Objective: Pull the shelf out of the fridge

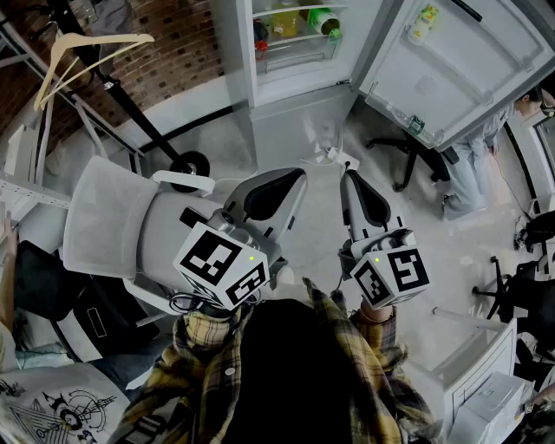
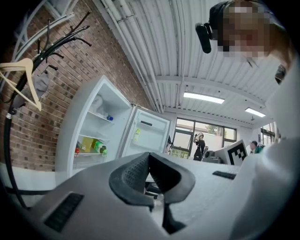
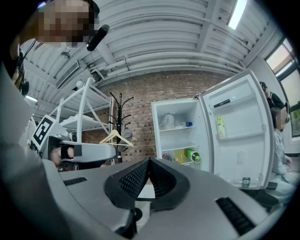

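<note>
View from above a person standing on a bare floor (image 1: 303, 130) and holding a two-jaw tool in each hand, both level and pointing forward. The left tool (image 1: 298, 176) has its jaws closed together with nothing between them; its own camera shows the ribbed pads meeting at the tip (image 2: 149, 155). The right tool (image 1: 347, 175) is closed and empty in the same way (image 3: 149, 161). The white fridge (image 1: 238, 52) stands straight ahead of both tools and well apart from them, and the fridge door (image 1: 460, 61) is swung wide open ahead and to the right of the right tool. Inside, a shelf (image 1: 295, 38) carrying bottles (image 1: 324, 19) runs side to side across the opening, with its front edge facing the tools. It is fully seated and untouched. Seen from the left tool, the fridge sits off to the left of its jaws; from the right tool it is ahead and only slightly right, so the right tool seems better lined up, though neither is clearly nearer. A white mesh office chair (image 1: 108, 217) sits just beside the left tool, on its left. Both tools would likely need to open before gripping the shelf's front edge.
</note>
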`<state>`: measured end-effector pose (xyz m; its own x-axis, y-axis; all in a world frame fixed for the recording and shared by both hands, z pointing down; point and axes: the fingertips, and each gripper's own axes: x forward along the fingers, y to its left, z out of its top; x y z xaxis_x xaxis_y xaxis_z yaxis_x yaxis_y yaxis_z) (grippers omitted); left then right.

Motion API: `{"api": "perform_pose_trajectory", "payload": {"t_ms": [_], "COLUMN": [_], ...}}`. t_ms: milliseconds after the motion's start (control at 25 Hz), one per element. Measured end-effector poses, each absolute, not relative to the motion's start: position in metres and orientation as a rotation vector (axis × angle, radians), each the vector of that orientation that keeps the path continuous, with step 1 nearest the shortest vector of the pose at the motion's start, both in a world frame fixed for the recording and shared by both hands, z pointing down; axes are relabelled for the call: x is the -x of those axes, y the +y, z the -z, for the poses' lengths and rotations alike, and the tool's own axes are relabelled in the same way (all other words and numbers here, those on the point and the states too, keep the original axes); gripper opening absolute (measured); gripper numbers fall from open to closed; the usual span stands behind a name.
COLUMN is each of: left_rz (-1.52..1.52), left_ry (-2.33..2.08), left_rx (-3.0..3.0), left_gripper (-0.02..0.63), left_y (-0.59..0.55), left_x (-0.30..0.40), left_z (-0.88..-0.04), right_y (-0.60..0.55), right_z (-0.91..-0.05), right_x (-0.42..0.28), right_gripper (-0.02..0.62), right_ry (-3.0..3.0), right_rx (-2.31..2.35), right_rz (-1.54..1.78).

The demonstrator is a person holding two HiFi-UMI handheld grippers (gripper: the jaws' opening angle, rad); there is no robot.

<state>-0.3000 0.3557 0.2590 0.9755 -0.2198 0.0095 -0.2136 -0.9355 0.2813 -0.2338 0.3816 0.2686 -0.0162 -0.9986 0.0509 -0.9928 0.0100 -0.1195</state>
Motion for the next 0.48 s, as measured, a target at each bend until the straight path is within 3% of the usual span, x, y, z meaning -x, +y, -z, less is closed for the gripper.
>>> {"api": "perform_pose_trajectory", "payload": {"t_ms": [480], "left_rz": [0.049], "left_ry": [-0.307], "left_rx": [-2.84], "left_gripper": [0.004], "left_y": [0.3597], "left_x": [0.3027], "left_z": [-0.2559], "right_y": [0.387], "right_z": [-0.2661], "right_x": [0.2433], "right_gripper": [0.018], "right_ry": [2.205], "right_rx": [2.166], "right_rz": [0.165]}}
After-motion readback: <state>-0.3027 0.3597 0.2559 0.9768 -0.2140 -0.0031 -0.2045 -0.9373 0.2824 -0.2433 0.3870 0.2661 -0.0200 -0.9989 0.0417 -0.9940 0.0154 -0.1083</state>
